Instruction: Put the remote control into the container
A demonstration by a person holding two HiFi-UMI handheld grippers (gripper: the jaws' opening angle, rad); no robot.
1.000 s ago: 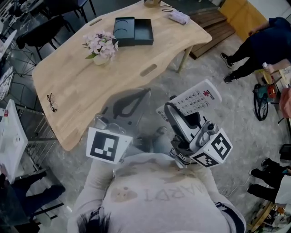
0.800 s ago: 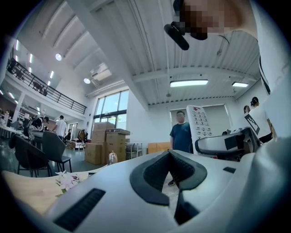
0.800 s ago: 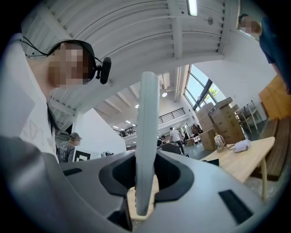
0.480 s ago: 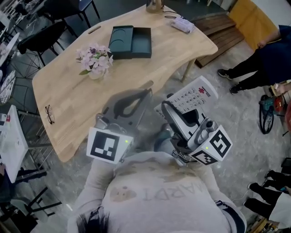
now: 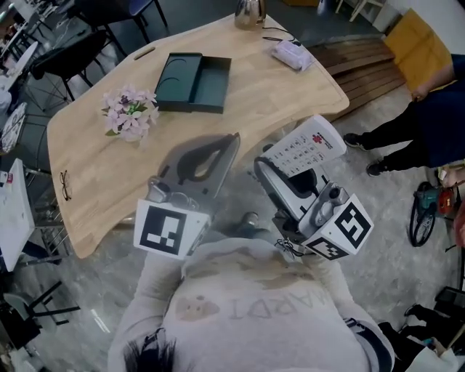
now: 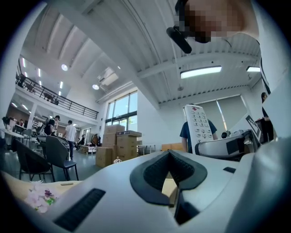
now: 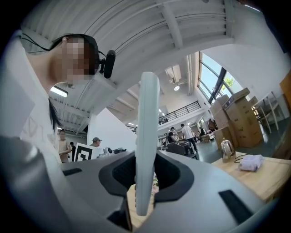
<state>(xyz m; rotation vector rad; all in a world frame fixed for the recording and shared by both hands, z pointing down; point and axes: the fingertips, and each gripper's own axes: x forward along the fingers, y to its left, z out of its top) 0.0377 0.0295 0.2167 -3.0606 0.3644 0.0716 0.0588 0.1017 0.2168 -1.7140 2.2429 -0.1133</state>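
A white remote control [image 5: 308,150] stands up out of my right gripper [image 5: 278,172], which is shut on its lower end. In the right gripper view the remote [image 7: 148,132] shows edge-on between the pads of that gripper [image 7: 143,193]. The dark green open container [image 5: 192,81] lies on the wooden table [image 5: 247,102], well ahead of both grippers. My left gripper [image 5: 200,161] is held over the table's near edge, shut and empty. In the left gripper view its tips [image 6: 169,158] meet, and the remote [image 6: 200,128] shows to the right.
On the table are a pot of pink flowers [image 5: 128,113], spectacles [image 5: 65,185], a metal kettle [image 5: 249,10] and a white bundle [image 5: 293,53]. A person [image 5: 436,116] stands at the right by wooden pallets [image 5: 370,62]. Chairs [image 5: 80,51] stand at the far left.
The table and container have slid down and left in the head view, nearer to me. Both grippers keep their pose, with the remote still held in the right one.
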